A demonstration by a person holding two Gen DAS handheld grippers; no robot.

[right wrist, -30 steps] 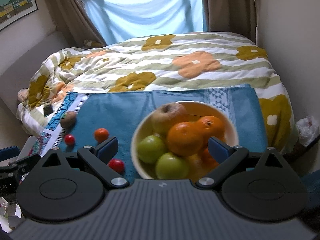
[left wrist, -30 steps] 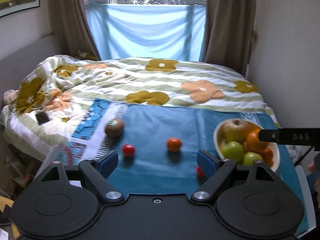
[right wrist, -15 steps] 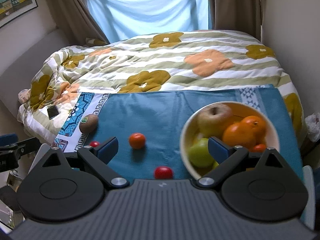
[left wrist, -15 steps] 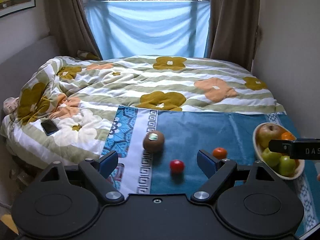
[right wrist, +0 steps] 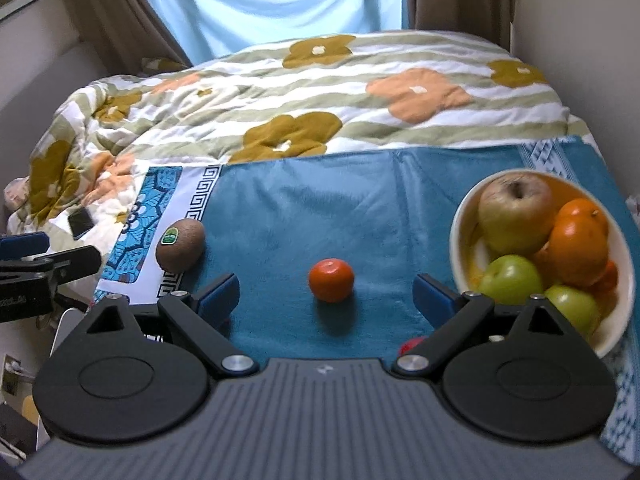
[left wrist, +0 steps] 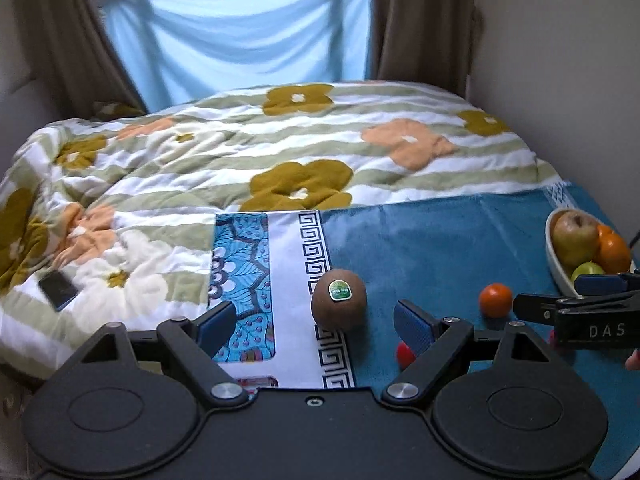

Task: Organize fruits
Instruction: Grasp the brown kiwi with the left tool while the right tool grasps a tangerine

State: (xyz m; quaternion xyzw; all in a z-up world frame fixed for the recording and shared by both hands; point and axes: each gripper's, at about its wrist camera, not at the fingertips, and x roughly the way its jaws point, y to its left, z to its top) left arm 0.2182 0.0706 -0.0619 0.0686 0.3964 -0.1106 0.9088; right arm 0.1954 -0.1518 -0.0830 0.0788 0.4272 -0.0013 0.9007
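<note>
A brown kiwi [left wrist: 339,305] with a green sticker lies on the blue towel's white border, straight ahead of my open left gripper [left wrist: 316,322], whose jaws hold nothing. A small orange mandarin [right wrist: 331,280] sits on the teal towel [right wrist: 320,200], centred ahead of my open, empty right gripper [right wrist: 327,294]. The kiwi [right wrist: 180,245] also shows at that view's left. A red fruit [left wrist: 405,354] peeks out behind the left gripper's right finger. The white bowl [right wrist: 456,240] at the right holds apples and oranges. The mandarin [left wrist: 496,300] appears right of the left gripper.
The towel lies on a bed with a flowered quilt [left wrist: 280,140]. A dark phone [left wrist: 58,290] rests on the quilt at the left. Curtains and a blue cloth hang behind the bed. A wall [left wrist: 560,80] runs along the right side.
Both views have swung left across the towel. The kiwi now lines up with the left gripper and the mandarin with the right one. The bowl has slid toward the right edge.
</note>
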